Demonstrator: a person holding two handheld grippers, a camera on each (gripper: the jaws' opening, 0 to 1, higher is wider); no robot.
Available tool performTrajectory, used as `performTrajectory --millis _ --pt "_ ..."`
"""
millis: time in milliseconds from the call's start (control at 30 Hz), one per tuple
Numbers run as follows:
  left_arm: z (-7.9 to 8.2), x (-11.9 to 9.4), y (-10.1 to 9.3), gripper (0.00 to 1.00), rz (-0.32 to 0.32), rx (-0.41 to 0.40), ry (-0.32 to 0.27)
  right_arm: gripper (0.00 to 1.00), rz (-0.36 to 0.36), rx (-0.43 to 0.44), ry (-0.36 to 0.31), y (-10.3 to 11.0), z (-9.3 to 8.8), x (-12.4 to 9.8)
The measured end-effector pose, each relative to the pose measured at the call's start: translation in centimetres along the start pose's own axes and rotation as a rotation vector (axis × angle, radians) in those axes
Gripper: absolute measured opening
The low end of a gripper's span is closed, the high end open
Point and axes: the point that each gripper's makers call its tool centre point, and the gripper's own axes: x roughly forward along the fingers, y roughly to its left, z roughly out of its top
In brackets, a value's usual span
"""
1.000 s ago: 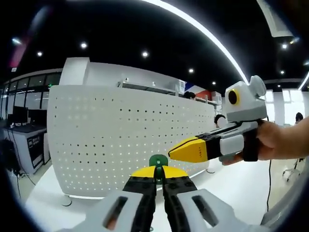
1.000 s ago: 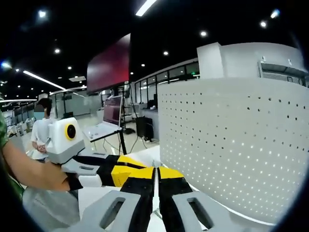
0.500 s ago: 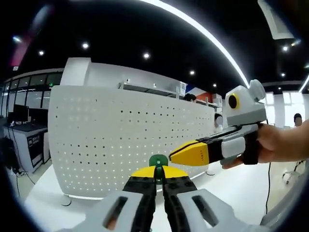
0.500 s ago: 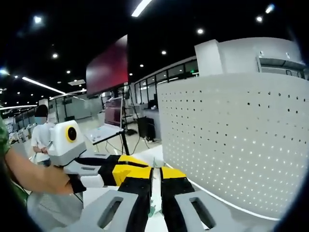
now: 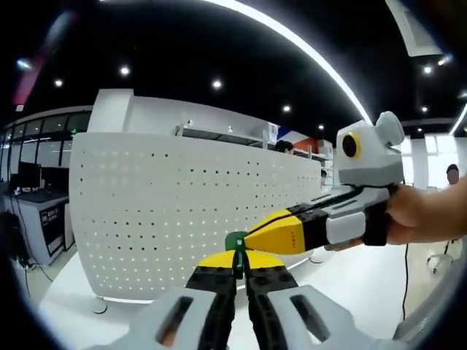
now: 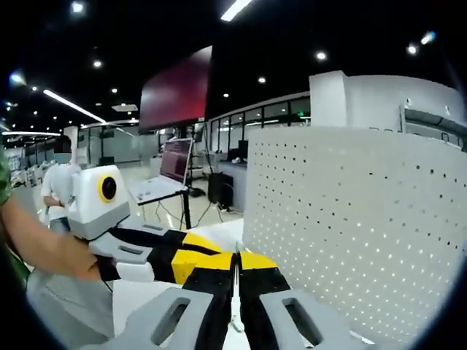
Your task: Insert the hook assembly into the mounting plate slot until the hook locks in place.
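Hook assembly point(image 5: 236, 241), green, clamped in left gripper point(image 5: 238, 271), just before pegboard mounting plate point(image 5: 168, 204); right gripper point(image 5: 257, 235), jaws together, touching it. Alignment with a slot should precede pushing.

A laptop point(image 6: 157, 192) stands beyond the white table point(image 5: 365, 281).

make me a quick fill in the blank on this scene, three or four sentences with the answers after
1. The small piece pinched between the left tongs is coloured ____.
2. The upright white panel ahead of both tongs is dotted with rows of small ____.
3. In the left gripper view, the right tongs come in from the ____ side of the picture.
4. The tips of both tongs are coloured ____.

Missing words: green; holes; right; yellow
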Motion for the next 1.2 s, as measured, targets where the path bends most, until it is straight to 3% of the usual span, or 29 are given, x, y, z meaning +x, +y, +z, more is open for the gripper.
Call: performTrajectory --millis 267,733,1200 --pt "0.0 0.1 0.0 0.04 0.002 -0.002 0.002 0.00 -0.017 -0.141 0.022 0.3 0.1 0.1" --pt "0.3 0.0 0.6 0.03 0.018 -0.021 -0.012 0.02 -0.028 -0.062 -0.008 -0.2 0.5 -0.4" --pt "0.5 -0.1 0.8 0.03 0.025 -0.024 -0.016 0.07 -0.103 -0.002 -0.034 -2.5 0.0 -2.2"
